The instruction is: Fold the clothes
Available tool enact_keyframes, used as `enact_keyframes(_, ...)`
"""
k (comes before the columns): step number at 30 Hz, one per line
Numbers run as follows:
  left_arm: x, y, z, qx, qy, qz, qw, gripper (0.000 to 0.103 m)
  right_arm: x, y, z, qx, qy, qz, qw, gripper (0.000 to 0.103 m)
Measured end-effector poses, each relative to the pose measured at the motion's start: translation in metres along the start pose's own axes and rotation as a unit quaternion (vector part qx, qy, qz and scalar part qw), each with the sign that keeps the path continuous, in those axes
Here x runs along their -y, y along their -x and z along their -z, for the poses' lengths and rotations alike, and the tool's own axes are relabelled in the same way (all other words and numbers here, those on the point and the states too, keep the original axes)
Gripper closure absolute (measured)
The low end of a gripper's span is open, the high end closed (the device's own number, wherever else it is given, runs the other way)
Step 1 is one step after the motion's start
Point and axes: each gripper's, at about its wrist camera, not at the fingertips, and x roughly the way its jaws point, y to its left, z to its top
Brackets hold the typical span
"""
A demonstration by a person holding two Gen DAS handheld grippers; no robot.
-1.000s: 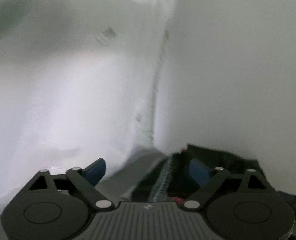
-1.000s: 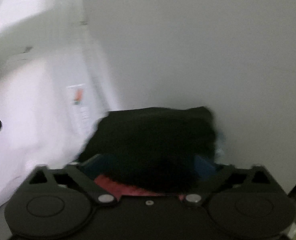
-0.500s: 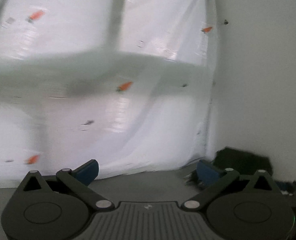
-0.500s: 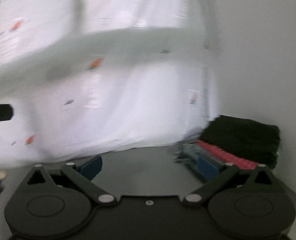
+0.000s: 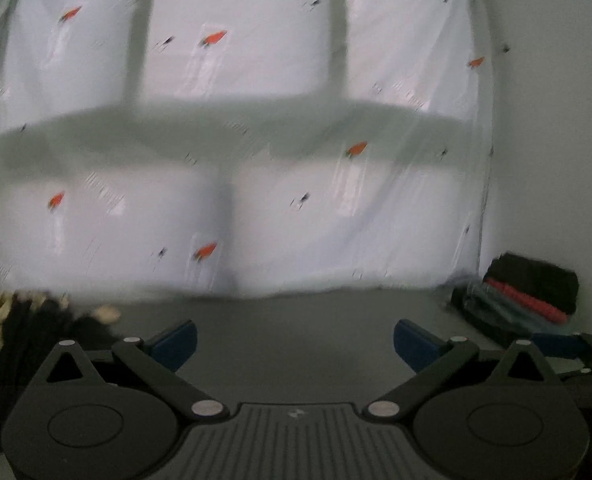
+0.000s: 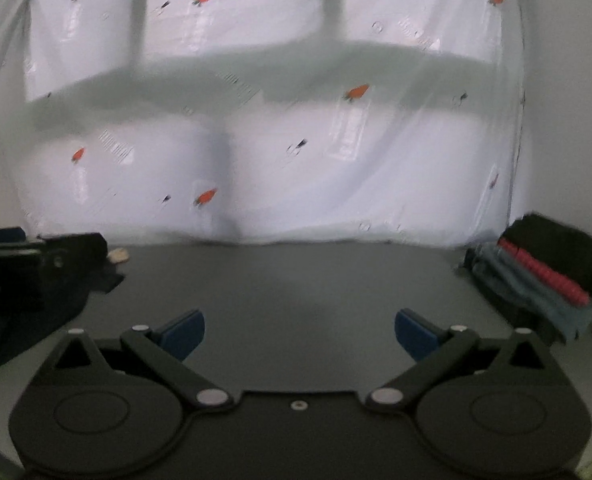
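Both sets of jaws stand wide apart with nothing between them: the left gripper (image 5: 293,342) and the right gripper (image 6: 300,334) each hover over a bare stretch of the grey table (image 6: 296,280).

A finished stack of folded clothes (image 6: 544,276) sits at the far right, against the white wall and just beside the edge of the translucent curtain (image 5: 255,120) with orange marks. A loose heap of unfolded clothes (image 5: 27,344), dark with pale bits, lies at the near left of the left wrist view.

The likely next step is fetching a garment from that heap, and several things could spoil it. Grabbing into the tangle may pinch more than one piece, or only a thin fold that slips out when lifted. A wide swing of the right gripper could also knock the folded stack, whose top dark layer overhangs the red one.

Much is hard to read. Both views are soft with blur. The heap is cut off by the left edge, so its extent and number of garments cannot be told. In the right wrist view a dark shape at the left appears to be the other gripper, partly covering the clothes behind it.
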Motion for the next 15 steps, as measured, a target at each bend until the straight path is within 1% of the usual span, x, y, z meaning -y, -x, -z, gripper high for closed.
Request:
enact_keyframes(3,-0.012,0.015,0.017,-0.032,0.006,-0.007,0.9995,0.000,-0.016,0.019,0.019,-0.015,-0.003,-0.003,1.000,0.000)
enact_keyframes(7,-0.021,0.035,0.039,-0.062,0.014,-0.016,0.9978,0.000,-0.032,0.041,0.037,-0.027,0.002,-0.001,1.000,0.000)
enact_keyframes(11,-0.025,0.052,0.053,-0.075,0.021,-0.026,0.9966,0.000,-0.039,0.053,0.049,-0.029,0.018,-0.004,0.999,0.000)
enact_keyframes(15,-0.030,0.064,0.061,-0.080,0.031,-0.034,0.9957,0.000,-0.043,0.059,0.056,-0.033,0.020,-0.006,0.999,0.000)
